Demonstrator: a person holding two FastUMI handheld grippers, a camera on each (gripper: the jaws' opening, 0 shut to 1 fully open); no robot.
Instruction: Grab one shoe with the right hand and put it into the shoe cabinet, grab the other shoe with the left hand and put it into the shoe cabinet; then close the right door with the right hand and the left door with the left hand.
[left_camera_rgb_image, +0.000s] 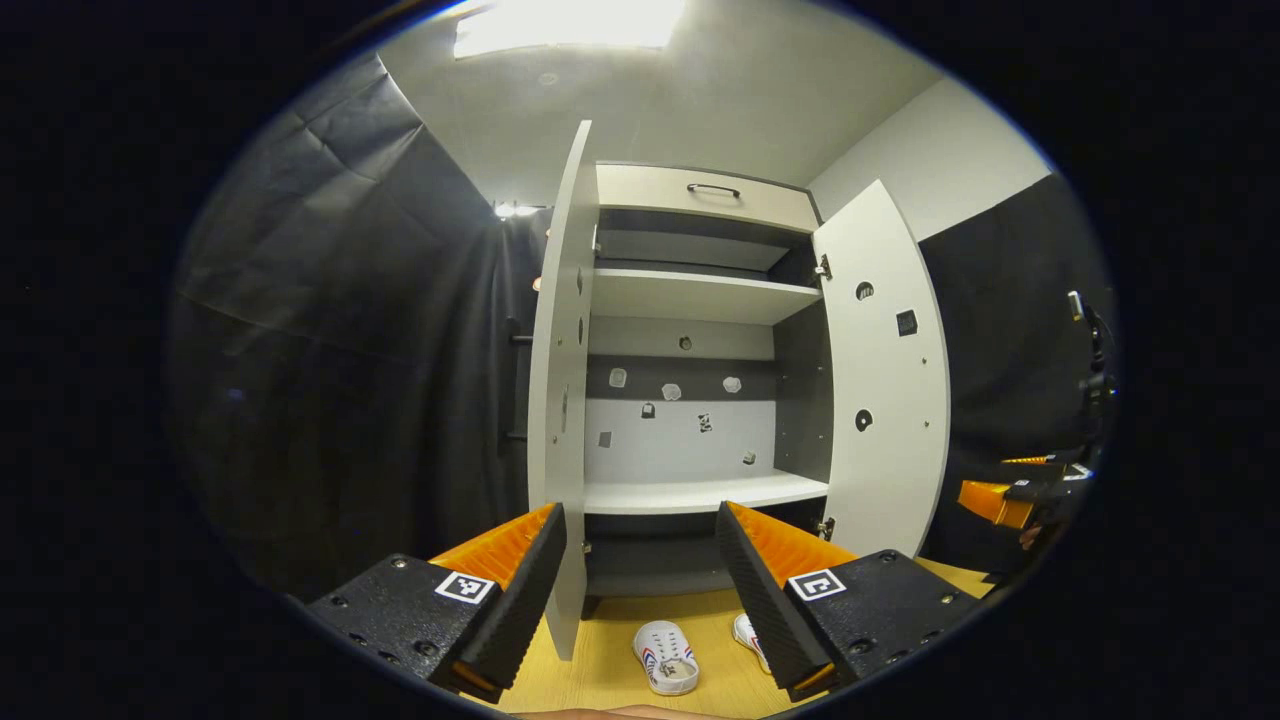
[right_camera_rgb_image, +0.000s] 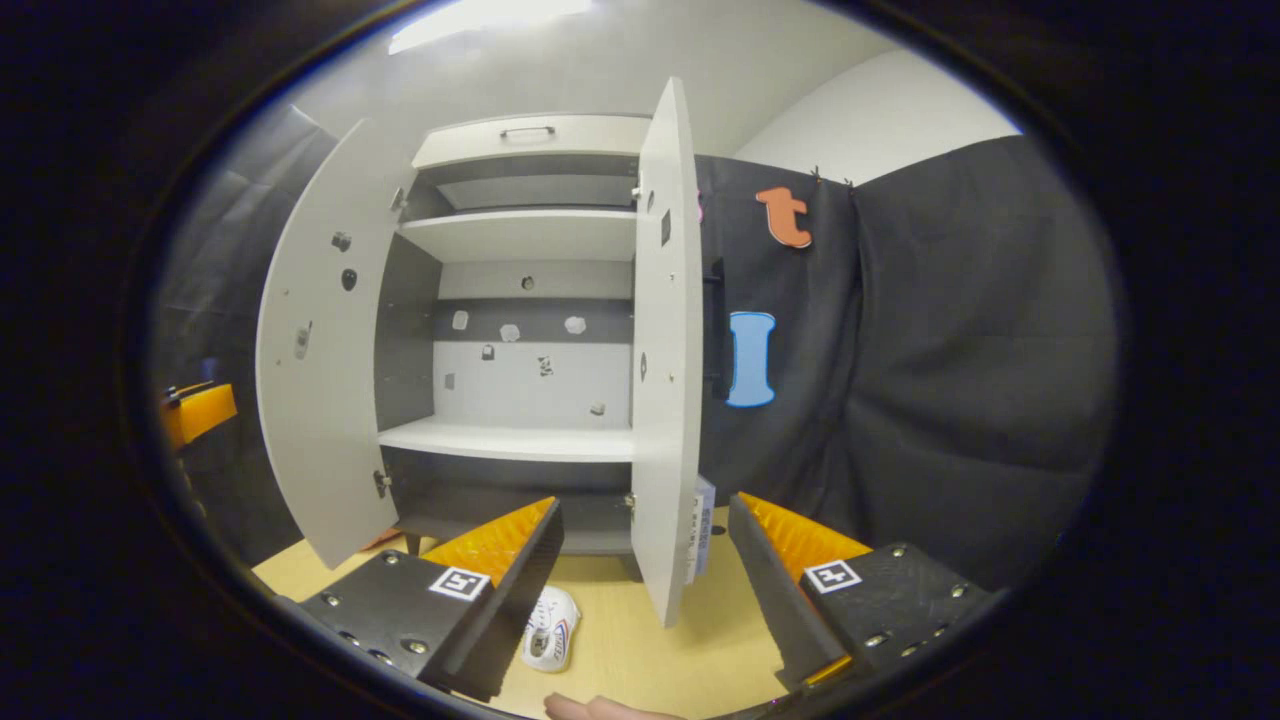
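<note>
Black cloth (right_camera_rgb_image: 950, 350) drapes the walls beneath a white ceiling (left_camera_rgb_image: 760, 90) with one bright light panel (left_camera_rgb_image: 565, 22); pale wooden floor (right_camera_rgb_image: 640, 650).

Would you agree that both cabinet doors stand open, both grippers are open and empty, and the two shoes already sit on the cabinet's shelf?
Not quite: the shoes lie on the floor before the cabinet, as the left gripper view shows. The rest holds.

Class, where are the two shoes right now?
Both shoes lie on the wooden floor before the open cabinet, seen low between the left gripper's fingers.
</note>
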